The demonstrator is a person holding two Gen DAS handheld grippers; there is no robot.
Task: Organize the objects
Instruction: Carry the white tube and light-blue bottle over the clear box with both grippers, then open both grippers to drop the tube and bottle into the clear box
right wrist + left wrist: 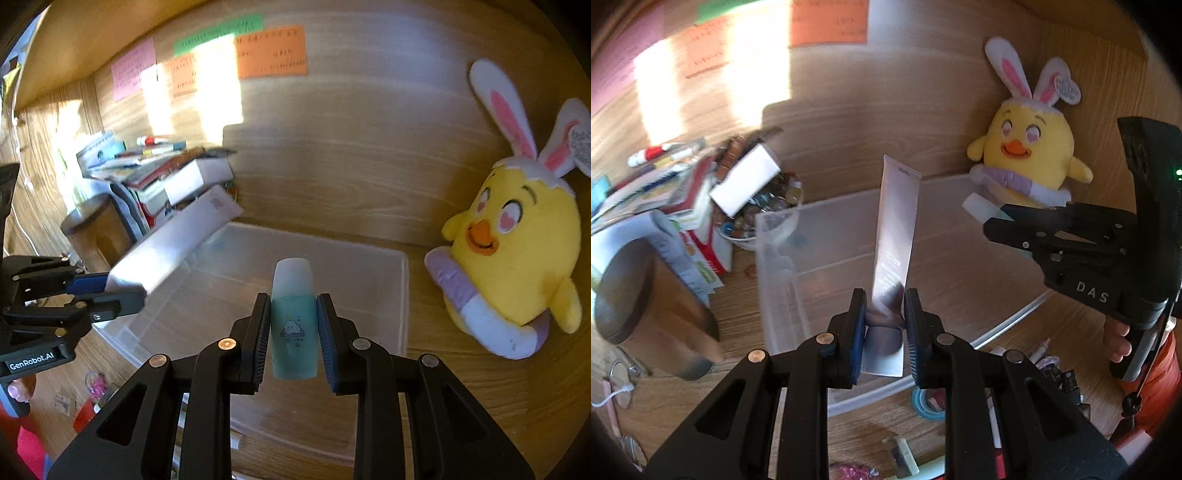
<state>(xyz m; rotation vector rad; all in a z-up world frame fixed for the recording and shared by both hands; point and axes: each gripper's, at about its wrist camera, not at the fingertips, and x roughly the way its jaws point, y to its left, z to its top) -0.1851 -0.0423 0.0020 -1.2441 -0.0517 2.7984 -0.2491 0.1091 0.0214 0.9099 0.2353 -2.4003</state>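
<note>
The left gripper [884, 314] is clamped on one long silver-white tube [895, 236], its pads pressing the tube near the cap end while the flat crimped end points up and away over the bin. The right gripper [293, 325] is clamped on one small teal bottle [294, 332] with a white cap, held upright between the pads, a little cloud picture on its front. Both held things hang over a single clear plastic bin [404, 288] that sits on the wooden counter [461, 387], against the far wall; nothing shows inside the bin. To the right of the bin, leaning at the wall, sits one yellow chick plush [517, 258] with two white-and-pink rabbit ears. To the left of the bin lies one untidy stack of books [166, 173], with one brown cylinder container [639, 295] standing in front of it and one bowl of beads [764, 210] by the bin's far left corner. On the far wall hang four paper notes: one pink note [133, 68], one green note [218, 35] and two orange notes [271, 51]. Small items on the near counter are too blurred to count.
</note>
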